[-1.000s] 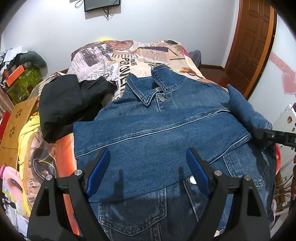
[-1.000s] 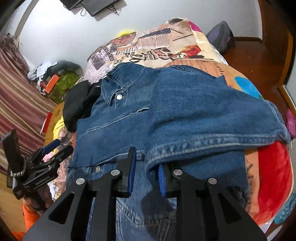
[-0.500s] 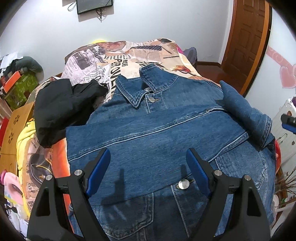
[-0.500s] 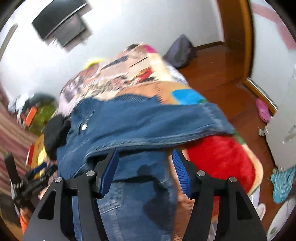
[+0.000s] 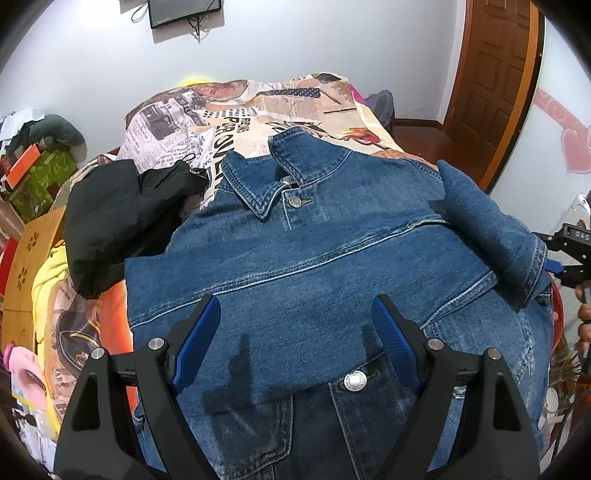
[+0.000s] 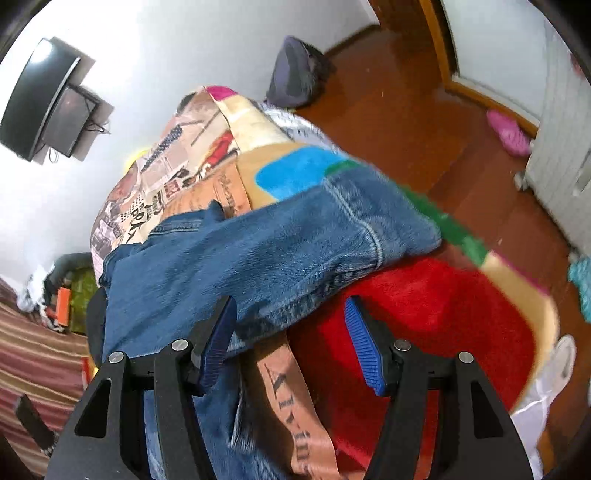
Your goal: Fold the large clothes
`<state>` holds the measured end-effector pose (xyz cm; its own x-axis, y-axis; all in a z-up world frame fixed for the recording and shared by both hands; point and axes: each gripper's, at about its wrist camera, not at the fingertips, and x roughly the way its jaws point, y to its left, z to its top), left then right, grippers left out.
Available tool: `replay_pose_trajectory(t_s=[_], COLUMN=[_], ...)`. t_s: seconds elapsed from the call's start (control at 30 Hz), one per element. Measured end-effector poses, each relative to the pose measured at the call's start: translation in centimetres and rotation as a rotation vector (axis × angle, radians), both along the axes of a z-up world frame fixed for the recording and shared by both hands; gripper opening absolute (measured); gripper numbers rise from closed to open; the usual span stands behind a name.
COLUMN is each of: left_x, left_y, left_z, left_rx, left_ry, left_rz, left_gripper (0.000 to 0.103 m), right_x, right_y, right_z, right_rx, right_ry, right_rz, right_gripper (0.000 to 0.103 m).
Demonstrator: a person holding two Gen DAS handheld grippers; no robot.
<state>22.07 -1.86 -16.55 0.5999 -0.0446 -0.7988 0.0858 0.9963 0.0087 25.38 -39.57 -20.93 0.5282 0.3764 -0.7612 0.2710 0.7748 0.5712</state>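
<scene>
Blue denim jacket lies front-up, buttoned, filling the frame's centre, both sleeves folded across its chest.

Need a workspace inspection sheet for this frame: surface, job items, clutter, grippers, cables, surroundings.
Surface: bed with printed blanket.
Job's things: denim jacket lies front up, collar buttoned; one sleeve folded across the chest, cuff at the bed's edge.
Clutter: black garment beside the collar; yellow cloth at the bed's side.
Grippers: left gripper open above the jacket; right gripper, jaws just opened, nothing held.
Cables: cords hang under the wall screen.
Surroundings: wooden door, wood floor.
</scene>
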Motion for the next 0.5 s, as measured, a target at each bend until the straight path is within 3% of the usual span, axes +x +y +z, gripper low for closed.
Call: replay_pose_trajectory(t_s=[0.27,0.33,0.4,0.5], left_x=[0.3,0.3,0.2,0.0], left_y=[0.5,0.7,0.8,1.2], left_z=[-0.4,-0.4,-0.3,-0.1], left_rx=[-0.01,-0.015,-0.016,-0.009], left_ry=[0.009,0.007,0.001,-0.006], left_rz=[0.017,0.021,0.021,0.024], left_gripper=[0.083,0.083,0.083,0.083], right_x=[1.2,1.4,1.4,1.3], right_y=[-0.3,-0.3,-0.1,0.5], right_z=[-0.8,-0.5,0.0,1.3], right_rx=[0.062,0.049,0.025,-0.012], right_ry=[-0.024,-0.032,-0.047,-0.084], right_rz=[-0.01,-0.018,-0.015,0.005], right_gripper=[0.058,0.051,0.027,0.017])
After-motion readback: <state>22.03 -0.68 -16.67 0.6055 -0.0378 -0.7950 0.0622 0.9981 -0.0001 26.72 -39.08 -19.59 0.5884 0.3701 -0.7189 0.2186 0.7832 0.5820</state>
